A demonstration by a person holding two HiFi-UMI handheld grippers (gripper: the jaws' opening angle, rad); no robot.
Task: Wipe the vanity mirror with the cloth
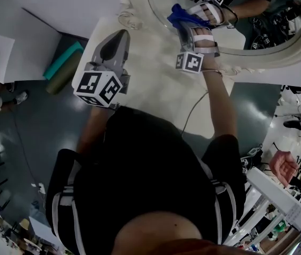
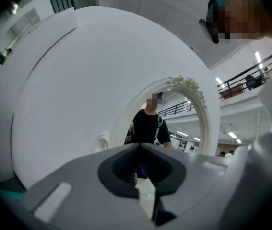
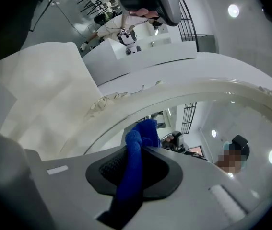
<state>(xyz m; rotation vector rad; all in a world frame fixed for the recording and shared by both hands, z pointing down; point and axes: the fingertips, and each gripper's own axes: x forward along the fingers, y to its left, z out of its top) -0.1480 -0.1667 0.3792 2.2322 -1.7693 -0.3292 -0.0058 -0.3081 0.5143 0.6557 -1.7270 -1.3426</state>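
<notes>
The fingers point(image 3: 104, 169) of the right gripper point(image 3: 136, 150) are closed on a bunched bright-blue cloth point(image 3: 138, 138), which runs up between the dark pads and bulges out past their tips. In the head view that cloth point(image 1: 178, 15) sits at the left edge of the oval vanity mirror with the ornate cream frame point(image 1: 134, 7), just inside the rim. It looks to be against the glass point(image 3: 212, 123), though contact cannot be confirmed.

The left gripper point(image 1: 121, 35) hovers over the white table point(image 1: 155, 89), to the left of the mirror and nearer the person. Its jaws are together with nothing between them, and in its own view the left gripper point(image 2: 140, 147) points at the mirror point(image 2: 174, 119) from a distance.

The wiping seems under way at the left rim. To do it well, keep only the protruding cloth on the glass, never the hard fingertips. Press lightly and sweep in overlapping strokes towards the right and far side. Stay clear of the carved frame, and hold the grip firm so that the cloth does not slip.
</notes>
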